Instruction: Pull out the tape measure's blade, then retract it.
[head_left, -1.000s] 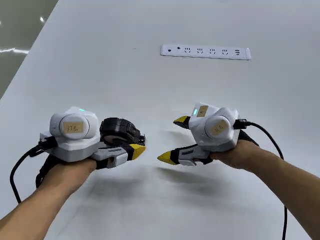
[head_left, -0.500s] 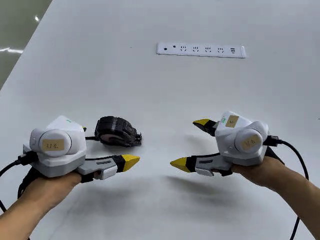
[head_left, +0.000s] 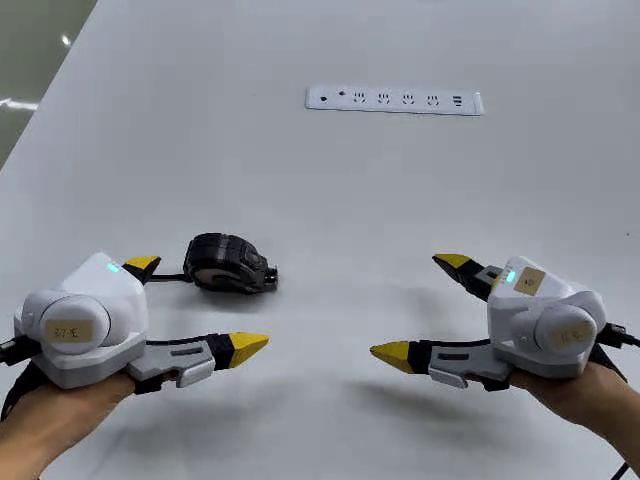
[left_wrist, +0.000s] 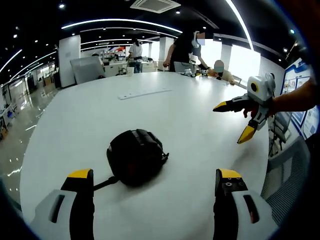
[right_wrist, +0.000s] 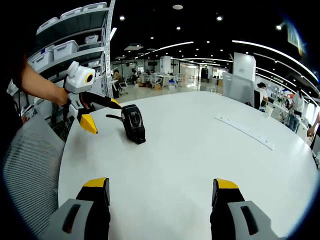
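Down at the near left of the white table (head_left: 300, 190), a hand (head_left: 45, 420) is gripping the left gripper (head_left: 198, 303), holding it low over the surface with its yellow-tipped jaws standing wide apart and nothing between them. One tip is pointing toward the middle of the table, and the other is sitting farther back. Just beyond that gripper and slightly to its right, the black tape measure (head_left: 228, 263) is resting on the table by itself, outside the jaws. A thin black strap (head_left: 170, 276) is trailing from its left end toward the gripper's far tip; whether strap and tip are touching cannot be told. In the left gripper view the case is showing straight ahead between the two jaw tips, clear of both. Farther back, past the middle of the table, a white power strip (head_left: 394, 99) is lying flat, well apart from everything else. Over at the near right, the other hand (head_left: 580, 395) is holding the right gripper (head_left: 418, 306), whose jaws are likewise gaping open and gripping nothing, their tips pointing leftward. Bare table is separating it from the tape measure and from the left gripper. In the right gripper view the tape measure is sitting ahead and to the left, near the left gripper.
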